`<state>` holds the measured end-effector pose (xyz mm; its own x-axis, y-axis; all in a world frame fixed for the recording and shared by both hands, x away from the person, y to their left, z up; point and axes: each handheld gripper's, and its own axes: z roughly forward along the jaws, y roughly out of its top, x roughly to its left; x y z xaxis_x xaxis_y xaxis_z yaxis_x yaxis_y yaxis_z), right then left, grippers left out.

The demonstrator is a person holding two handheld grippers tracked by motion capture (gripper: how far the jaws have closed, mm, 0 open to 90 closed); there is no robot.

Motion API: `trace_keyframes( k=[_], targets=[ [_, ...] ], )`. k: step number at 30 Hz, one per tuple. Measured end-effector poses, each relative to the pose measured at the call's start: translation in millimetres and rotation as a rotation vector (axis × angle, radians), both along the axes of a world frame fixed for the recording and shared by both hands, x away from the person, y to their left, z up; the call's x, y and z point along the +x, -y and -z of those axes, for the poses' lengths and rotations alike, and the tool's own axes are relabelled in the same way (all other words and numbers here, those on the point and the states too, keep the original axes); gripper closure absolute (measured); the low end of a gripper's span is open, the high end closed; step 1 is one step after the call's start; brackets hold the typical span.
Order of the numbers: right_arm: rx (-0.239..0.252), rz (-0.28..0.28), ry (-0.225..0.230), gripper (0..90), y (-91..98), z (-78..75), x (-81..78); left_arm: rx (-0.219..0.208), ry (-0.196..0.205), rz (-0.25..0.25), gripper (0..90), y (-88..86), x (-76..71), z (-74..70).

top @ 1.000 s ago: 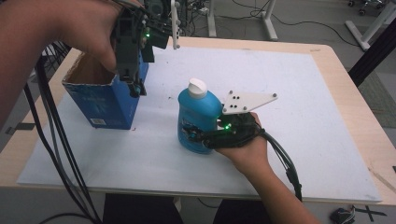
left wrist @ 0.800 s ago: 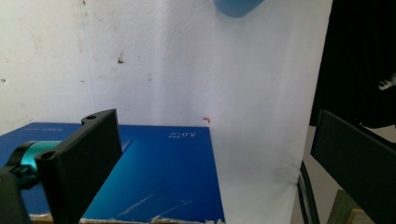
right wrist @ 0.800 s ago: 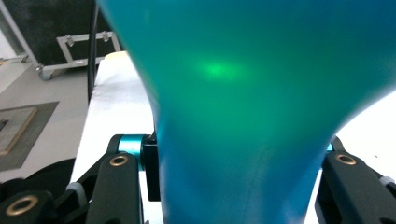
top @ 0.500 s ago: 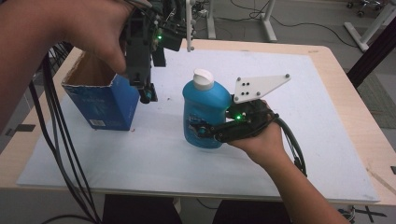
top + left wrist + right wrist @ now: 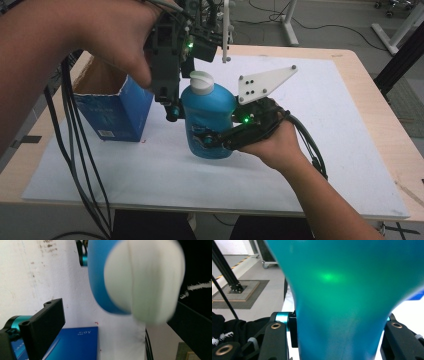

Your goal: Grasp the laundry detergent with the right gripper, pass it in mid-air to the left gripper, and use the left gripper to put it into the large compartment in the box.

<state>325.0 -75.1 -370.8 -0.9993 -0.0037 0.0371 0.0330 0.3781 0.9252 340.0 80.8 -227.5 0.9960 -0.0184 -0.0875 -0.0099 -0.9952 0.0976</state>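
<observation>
A blue bottle (image 5: 210,112) with a white cap (image 5: 201,81) hangs upright above the white mat, with my right gripper (image 5: 210,136) shut around its lower body from the right. In the right gripper view the bottle (image 5: 342,290) sits pinched between both jaws of that gripper (image 5: 339,322). My left gripper (image 5: 174,107) points down just left of the bottle's shoulder, beside the cap. Its jaws stand open; in the left gripper view the blurred cap (image 5: 142,280) looms close between the two jaws of this gripper (image 5: 117,307), which do not touch it.
An open blue carton (image 5: 112,115) stands on the mat's left side, under my left forearm; it also appears in the left gripper view (image 5: 75,342). The white mat (image 5: 325,125) covers most of the wooden table (image 5: 385,120). Black cables hang at the left (image 5: 75,140).
The right hand has lifted the bottle up off the mat. The left gripper has moved right from above the carton to the bottle's cap.
</observation>
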Motion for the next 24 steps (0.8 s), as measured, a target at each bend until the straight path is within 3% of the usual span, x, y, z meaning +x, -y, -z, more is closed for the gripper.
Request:
trace_keyframes(
  k=[14,24],
  targets=[
    [0.005,-0.038,-0.023,46.8,-22.9,-9.9,8.9,0.008,0.023,-0.01,1.8,8.4,-3.7,-2.1],
    [0.01,-0.043,-0.026,46.8,-26.0,-12.6,9.3,0.031,0.044,-0.046,3.5,10.9,-2.8,1.7]
  ],
)
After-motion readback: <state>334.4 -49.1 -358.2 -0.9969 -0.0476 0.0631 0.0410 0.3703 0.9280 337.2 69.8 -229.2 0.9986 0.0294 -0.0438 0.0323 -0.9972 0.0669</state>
